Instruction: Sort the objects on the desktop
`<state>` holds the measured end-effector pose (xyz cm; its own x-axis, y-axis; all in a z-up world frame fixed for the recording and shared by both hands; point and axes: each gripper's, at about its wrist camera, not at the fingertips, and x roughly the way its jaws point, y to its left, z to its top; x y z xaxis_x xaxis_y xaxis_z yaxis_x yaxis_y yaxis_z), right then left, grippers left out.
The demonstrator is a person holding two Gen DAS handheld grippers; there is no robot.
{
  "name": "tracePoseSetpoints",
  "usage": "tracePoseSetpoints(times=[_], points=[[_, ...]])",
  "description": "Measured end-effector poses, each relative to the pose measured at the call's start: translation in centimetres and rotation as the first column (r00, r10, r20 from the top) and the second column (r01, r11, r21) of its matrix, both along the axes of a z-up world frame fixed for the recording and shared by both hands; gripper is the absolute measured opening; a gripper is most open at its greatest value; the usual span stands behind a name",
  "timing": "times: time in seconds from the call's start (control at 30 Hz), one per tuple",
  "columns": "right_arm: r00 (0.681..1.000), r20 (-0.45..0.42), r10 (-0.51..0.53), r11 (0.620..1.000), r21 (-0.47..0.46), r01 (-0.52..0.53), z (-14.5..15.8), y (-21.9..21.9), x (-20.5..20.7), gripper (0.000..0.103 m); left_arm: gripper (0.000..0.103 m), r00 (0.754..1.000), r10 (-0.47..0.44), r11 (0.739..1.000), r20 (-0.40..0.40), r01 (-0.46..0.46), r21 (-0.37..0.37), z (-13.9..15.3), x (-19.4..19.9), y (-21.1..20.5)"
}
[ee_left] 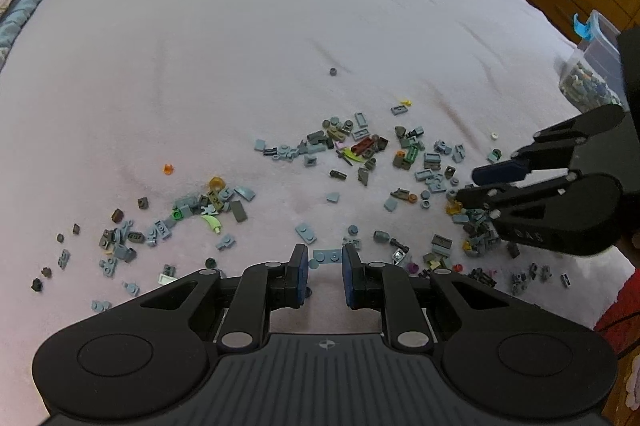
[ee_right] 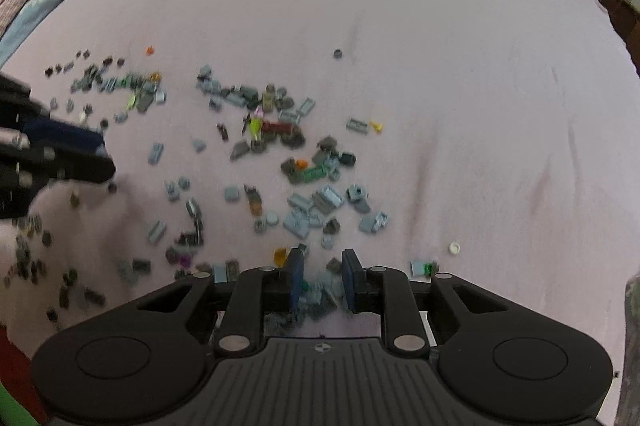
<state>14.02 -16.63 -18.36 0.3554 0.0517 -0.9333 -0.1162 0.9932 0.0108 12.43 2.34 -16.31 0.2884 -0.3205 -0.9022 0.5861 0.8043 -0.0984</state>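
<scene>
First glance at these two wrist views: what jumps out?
A scatter of small grey-blue building-brick pieces spread across a pale pink sheet. The left gripper sits open and low, a small blue plate between its fingertips, while the right gripper is open over a dense pile. A clear bin of bricks waits at the sheet's right edge.

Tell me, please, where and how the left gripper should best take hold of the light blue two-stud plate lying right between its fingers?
The light blue two-stud plate lies flat on the pink sheet, long axis running across between the open left gripper. Probably come straight down from above and close on its two short ends; it looks too thin to grip otherwise.
</scene>
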Motion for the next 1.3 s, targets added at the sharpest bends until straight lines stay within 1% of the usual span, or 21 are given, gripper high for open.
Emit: tracePoseSetpoints(times=[0.03,0.1,0.17,0.27,0.33,0.4,0.53,0.6,0.7,0.73,0.83,0.87,1.0,1.1,1.2,1.3], points=[[0.999,-0.008,-0.031,0.999,0.028,0.031,0.1,-0.1,0.4,0.023,0.019,1.000,-0.002,1.000,0.001,0.002,-0.001,0.0,0.0,-0.1],[0.990,-0.040,-0.133,0.984,0.115,0.137,0.2,-0.7,1.1,0.023,0.019,1.000,-0.004,1.000,0.000,0.004,-0.002,0.1,0.1,-0.2],[0.964,-0.079,-0.252,0.948,0.181,0.263,-0.3,-1.3,1.6,0.023,0.019,1.000,-0.004,1.000,-0.001,0.004,-0.001,0.0,0.1,-0.1],[0.923,-0.111,-0.369,0.901,0.201,0.385,-1.0,-1.9,1.9,0.024,0.019,1.000,-0.003,1.000,-0.003,0.003,-0.001,0.0,0.1,0.0],[0.902,-0.126,-0.413,0.877,0.213,0.431,-1.2,-2.1,1.9,0.025,0.019,1.000,-0.002,1.000,-0.005,0.002,0.001,-0.1,0.1,0.1],[0.890,-0.131,-0.436,0.863,0.218,0.455,-1.3,-2.0,2.0,0.025,0.019,1.000,0.000,1.000,-0.010,0.000,0.003,-0.3,0.1,0.3],[0.870,-0.131,-0.475,0.842,0.220,0.493,-1.3,-1.5,2.0,0.033,0.019,1.000,0.000,1.000,-0.014,0.000,0.003,-0.3,0.1,0.4],[0.860,-0.131,-0.494,0.835,0.204,0.511,-1.4,-1.1,2.2,0.033,0.019,1.000,-0.003,1.000,-0.013,0.003,0.002,-0.3,0.1,0.3],[0.853,-0.125,-0.506,0.836,0.172,0.521,-1.5,-0.5,2.3,0.033,0.019,1.000,-0.009,1.000,-0.012,0.009,0.002,-0.3,0.1,0.3],[0.851,-0.123,-0.510,0.836,0.161,0.524,-1.6,-0.3,2.3,0.032,0.019,1.000,-0.011,1.000,-0.012,0.011,0.002,-0.2,0.1,0.3],[0.846,-0.116,-0.520,0.836,0.134,0.532,-1.7,0.2,2.4,0.023,0.019,1.000,-0.013,1.000,-0.013,0.014,0.002,-0.2,0.0,0.3],[0.847,-0.116,-0.519,0.837,0.133,0.532,-1.6,0.2,2.3,0.017,0.019,1.000,-0.014,1.000,-0.013,0.014,0.002,-0.1,0.0,0.3],[0.853,-0.116,-0.509,0.840,0.150,0.522,-0.7,0.2,1.9,0.017,0.019,1.000,-0.022,1.000,-0.005,0.022,-0.005,0.5,-0.1,0.1],[0.868,-0.098,-0.486,0.851,0.174,0.496,0.6,0.2,1.3,0.017,0.019,0.999,-0.035,0.999,0.007,0.035,-0.015,1.2,-0.3,-0.2],[0.885,-0.071,-0.459,0.865,0.189,0.464,2.6,0.4,0.3,0.017,0.019,0.998,-0.052,0.998,0.023,0.053,-0.026,2.2,-0.5,-0.6],[0.893,-0.054,-0.447,0.872,0.198,0.448,4.7,-0.4,-1.3,0.017,0.019,0.997,-0.073,0.996,0.039,0.075,-0.039,3.5,-1.0,-1.2]])
